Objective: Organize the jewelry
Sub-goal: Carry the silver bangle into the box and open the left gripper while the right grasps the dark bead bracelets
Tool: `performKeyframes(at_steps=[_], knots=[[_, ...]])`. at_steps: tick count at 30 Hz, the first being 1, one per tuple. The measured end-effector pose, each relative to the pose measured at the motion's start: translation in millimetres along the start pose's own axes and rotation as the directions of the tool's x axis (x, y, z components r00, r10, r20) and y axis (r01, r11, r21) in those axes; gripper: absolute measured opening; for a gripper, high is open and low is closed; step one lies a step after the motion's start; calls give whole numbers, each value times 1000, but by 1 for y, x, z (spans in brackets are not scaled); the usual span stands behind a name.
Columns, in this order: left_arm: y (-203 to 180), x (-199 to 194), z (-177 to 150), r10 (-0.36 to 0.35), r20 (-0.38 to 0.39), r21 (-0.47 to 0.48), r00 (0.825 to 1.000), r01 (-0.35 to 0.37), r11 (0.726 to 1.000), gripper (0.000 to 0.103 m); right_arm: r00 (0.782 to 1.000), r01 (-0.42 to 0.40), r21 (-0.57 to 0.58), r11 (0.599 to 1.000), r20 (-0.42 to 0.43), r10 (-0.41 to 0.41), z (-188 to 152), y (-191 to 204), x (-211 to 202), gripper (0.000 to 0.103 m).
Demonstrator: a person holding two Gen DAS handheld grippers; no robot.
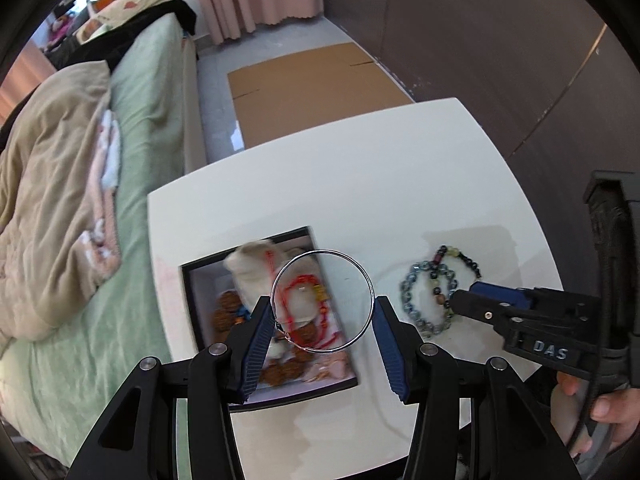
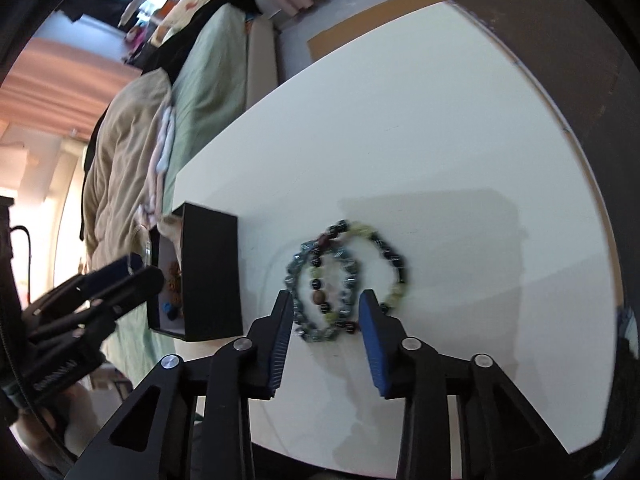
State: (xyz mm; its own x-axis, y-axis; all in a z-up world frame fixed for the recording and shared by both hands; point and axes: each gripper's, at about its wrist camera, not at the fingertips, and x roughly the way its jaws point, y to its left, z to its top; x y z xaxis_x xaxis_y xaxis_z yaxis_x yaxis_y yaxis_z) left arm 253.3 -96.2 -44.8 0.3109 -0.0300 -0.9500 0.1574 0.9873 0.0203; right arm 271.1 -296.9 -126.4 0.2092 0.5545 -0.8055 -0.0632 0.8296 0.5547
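My left gripper [image 1: 323, 306] is shut on a thin silver bangle [image 1: 362, 276], held by its sides above a black box [image 1: 188, 276]. The box holds a red cord bracelet [image 1: 306, 304], brown bead strings and a white pouch. Two beaded bracelets, one blue-grey [image 1: 412, 304] and one dark with green beads [image 1: 464, 260], lie overlapped on the white table to the right. My right gripper [image 2: 325, 304] is open, its fingers either side of the bracelets' [image 2: 340, 276] near part. It also shows in the left wrist view [image 1: 468, 300].
The white table [image 1: 360, 168] stands beside a bed with a green sheet [image 1: 152, 120] and a beige blanket on the left. Flat cardboard [image 1: 316, 84] lies on the floor beyond. A dark wall runs along the right. The black box's outer wall [image 2: 212, 276] shows in the right view.
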Motion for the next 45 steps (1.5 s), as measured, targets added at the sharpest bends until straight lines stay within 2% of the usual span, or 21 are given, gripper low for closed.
performKeyframes(at_steps=[3, 9, 15, 18, 21, 24, 28, 31, 37, 43, 44, 45], knots=[[12, -5, -3, 6, 6, -11, 1000, -6, 1000, 51, 1000, 22, -18, 1000, -17, -22, 0, 7, 12, 30], [31, -13, -14, 6, 14, -29, 1000, -6, 1000, 52, 989, 145, -100, 984, 24, -143, 1, 24, 18, 27], [41, -14, -18, 14, 12, -41, 1000, -14, 999, 51, 984, 177, -158, 971, 34, -174, 0, 36, 22, 24], [44, -15, -18, 9, 15, -44, 1000, -8, 999, 52, 976, 218, -175, 960, 27, -217, 1, 37, 32, 13], [42, -16, -18, 4, 22, -41, 1000, -3, 999, 52, 973, 229, -184, 956, 33, -226, 2, 38, 32, 11], [39, -14, -17, -9, 20, -42, 1000, 10, 999, 52, 978, 206, -151, 967, 40, -203, 3, 33, 27, 11], [31, -9, -15, -34, 20, -42, 999, 34, 999, 52, 993, 94, -92, 991, 76, -88, 7, 26, 3, 11], [27, -5, -13, -51, 19, -45, 999, 52, 998, 52, 995, 10, -66, 998, 97, -3, 7, 21, -13, 11], [24, 6, -8, -56, 18, -44, 998, 57, 997, 52, 986, -87, -58, 995, 137, 95, 5, 22, -30, 11], [38, 18, -6, -87, 1, -95, 996, 87, 992, 54, 971, -178, -70, 981, 150, 187, 7, 34, -32, 11], [42, 17, -6, -93, 2, -104, 996, 92, 990, 56, 968, -192, -77, 978, 152, 202, 8, 38, -32, 11], [45, 17, -6, -97, 2, -110, 995, 96, 989, 66, 964, -205, -83, 975, 155, 216, 7, 41, -32, 11]])
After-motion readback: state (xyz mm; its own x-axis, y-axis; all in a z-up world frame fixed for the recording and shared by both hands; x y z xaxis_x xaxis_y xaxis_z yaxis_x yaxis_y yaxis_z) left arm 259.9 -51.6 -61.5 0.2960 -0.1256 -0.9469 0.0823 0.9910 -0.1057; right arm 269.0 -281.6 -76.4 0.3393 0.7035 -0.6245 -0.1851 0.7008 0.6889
